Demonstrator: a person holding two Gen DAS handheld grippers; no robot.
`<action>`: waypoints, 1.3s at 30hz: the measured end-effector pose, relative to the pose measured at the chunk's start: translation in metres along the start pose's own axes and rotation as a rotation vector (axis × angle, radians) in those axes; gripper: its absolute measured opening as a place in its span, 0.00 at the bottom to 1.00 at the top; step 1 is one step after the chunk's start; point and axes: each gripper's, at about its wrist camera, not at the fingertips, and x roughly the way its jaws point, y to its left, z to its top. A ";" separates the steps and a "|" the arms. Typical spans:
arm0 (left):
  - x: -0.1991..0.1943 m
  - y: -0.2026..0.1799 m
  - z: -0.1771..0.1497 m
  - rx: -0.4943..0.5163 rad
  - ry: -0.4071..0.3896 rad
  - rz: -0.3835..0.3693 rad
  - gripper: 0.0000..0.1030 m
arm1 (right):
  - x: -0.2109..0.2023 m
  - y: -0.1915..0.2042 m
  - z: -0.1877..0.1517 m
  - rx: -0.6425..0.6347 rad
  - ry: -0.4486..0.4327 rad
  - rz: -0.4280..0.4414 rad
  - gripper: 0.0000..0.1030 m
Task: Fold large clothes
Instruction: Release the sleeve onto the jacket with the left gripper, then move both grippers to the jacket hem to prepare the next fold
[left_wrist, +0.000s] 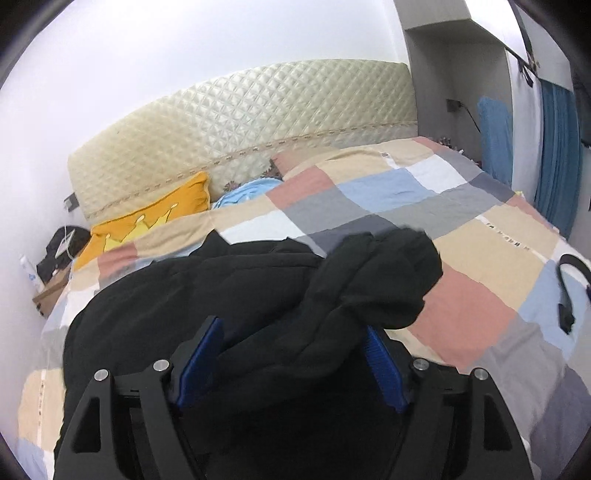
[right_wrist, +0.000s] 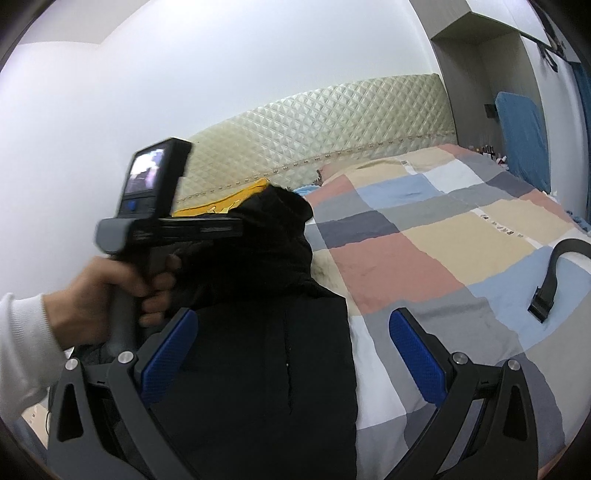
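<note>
A black padded jacket (left_wrist: 207, 295) is seen lying on a bed covered by a checked quilt (left_wrist: 461, 291) in pink, beige, blue, grey & white. In the left wrist view, the left gripper (left_wrist: 291, 358) is spread wide; a bunched sleeve of the jacket (left_wrist: 373, 280) lies between its blue pads (left_wrist: 201, 360), w/ no pad seen pressing on it. In the right wrist view, the right gripper (right_wrist: 291, 354) is also spread, held over the jacket's edge, nothing pinched. A hand (right_wrist: 96, 299) in a white sleeve is seen at left, wrapped round the handle of the other gripper. A quilted cream headboard (left_wrist: 240, 133) & a yellow cushion (left_wrist: 147, 218) are seen at the far end. A black strap (right_wrist: 554, 273) lies on the quilt at right, well apart from the jacket.
</note>
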 end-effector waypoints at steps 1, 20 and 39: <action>-0.009 0.007 -0.001 -0.015 -0.003 -0.001 0.73 | 0.000 0.000 0.000 -0.003 0.001 -0.002 1.00; -0.235 0.130 -0.028 -0.221 -0.175 -0.036 0.73 | -0.017 0.044 0.004 -0.131 -0.023 0.037 1.00; -0.261 0.178 -0.168 -0.281 -0.022 0.091 0.73 | -0.018 0.071 -0.021 -0.146 0.098 0.076 1.00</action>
